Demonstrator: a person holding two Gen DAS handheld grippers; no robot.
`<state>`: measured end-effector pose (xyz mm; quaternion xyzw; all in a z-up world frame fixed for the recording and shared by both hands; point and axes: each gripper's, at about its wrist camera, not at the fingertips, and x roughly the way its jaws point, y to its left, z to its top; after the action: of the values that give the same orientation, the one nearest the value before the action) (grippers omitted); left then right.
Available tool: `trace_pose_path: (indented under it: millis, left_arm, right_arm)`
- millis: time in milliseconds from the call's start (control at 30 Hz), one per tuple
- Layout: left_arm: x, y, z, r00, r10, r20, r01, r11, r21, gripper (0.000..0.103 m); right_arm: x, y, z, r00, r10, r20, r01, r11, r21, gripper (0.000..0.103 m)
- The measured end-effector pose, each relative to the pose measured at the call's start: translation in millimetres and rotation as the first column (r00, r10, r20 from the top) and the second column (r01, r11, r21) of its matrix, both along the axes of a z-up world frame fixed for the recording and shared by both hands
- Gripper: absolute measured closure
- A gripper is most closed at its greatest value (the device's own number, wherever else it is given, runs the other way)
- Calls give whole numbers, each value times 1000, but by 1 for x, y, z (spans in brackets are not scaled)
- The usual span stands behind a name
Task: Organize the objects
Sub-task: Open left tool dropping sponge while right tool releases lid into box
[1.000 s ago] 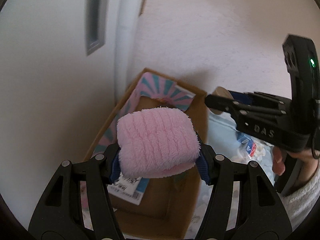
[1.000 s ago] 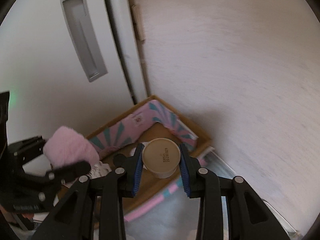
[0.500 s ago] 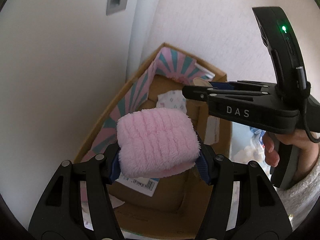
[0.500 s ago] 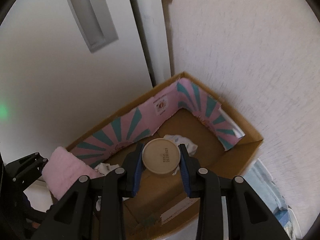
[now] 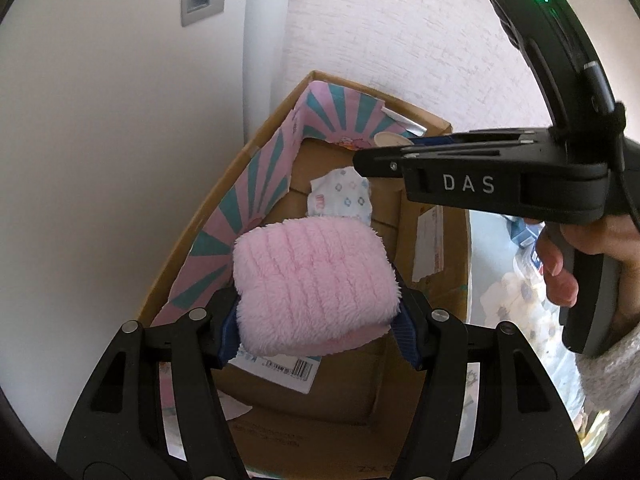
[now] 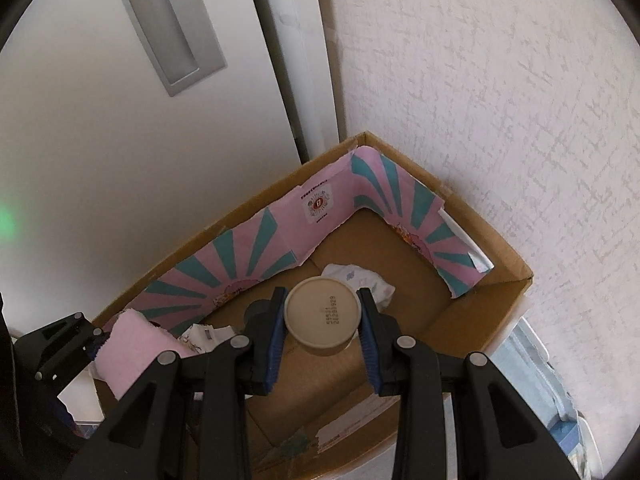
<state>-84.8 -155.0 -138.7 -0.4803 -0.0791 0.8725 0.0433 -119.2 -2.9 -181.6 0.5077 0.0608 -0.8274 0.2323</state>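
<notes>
Against the corner where the door meets the textured wall stands the cardboard box point(image 6: 508, 300), open at the top, with a torn pink-and-teal paper liner point(image 6: 224, 264) slumped along its far walls and a small patterned packet point(image 5: 340, 198) lying on its floor. Both tools hang over this opening, near each other, so a careless descent could knock one against the other or snag the loose liner and drag it down over the contents. The left gripper point(image 5: 316, 320) is clenched on a folded pink fluffy cloth point(image 5: 312, 280), held above the near end of the box; being soft and bulky, it may cling to a pad on release or unfold and drape over the box rim. The right gripper point(image 6: 322, 320) grasps a small tan cup point(image 6: 322, 316) bottom-forward, over the middle of the box; released from this height, it would likely roll or tip onto the packet.
</notes>
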Motion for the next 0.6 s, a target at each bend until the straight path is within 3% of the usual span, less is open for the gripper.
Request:
trace_pose_path:
  millis: [33,67,100,167,200,233,600]
  left_arm:
    - [-1,1,0,1000,-1,7,1,1000,-4,36]
    - [-2,1,-1,1000,-4,15,4,1000,-6,15]
    - [1,0,1,1000,-10,20,10,1000,-8,0]
    - [7,0,4,1000,-17,10,17,1000,-3,0]
    - [5,1,3,1000,-26,14,26,1000,1,0]
    - [4,2,1,999,-33,20,33,999,1,0]
    - [2,3,-7,997,-49,56,49,999,-6,0]
  right_arm:
    - [-1,-1,0,1000,2,2,-2,1000,2,72]
    - [-2,-2,0,1000,4,5,-4,1000,0,72]
    - [-4,-3,0,1000,4,12,-4,1000,-6,70]
    - [-7,-5,-2,1000,-1,28,1,1000,-6,45]
    - [-9,-6,-3,999,-11,30,11,1000,1,26]
    - [-10,-6,-3,1000,-17,24,17,1000,0,19]
    - [-2,-8,-6,999,-42,28,42,999,9,19]
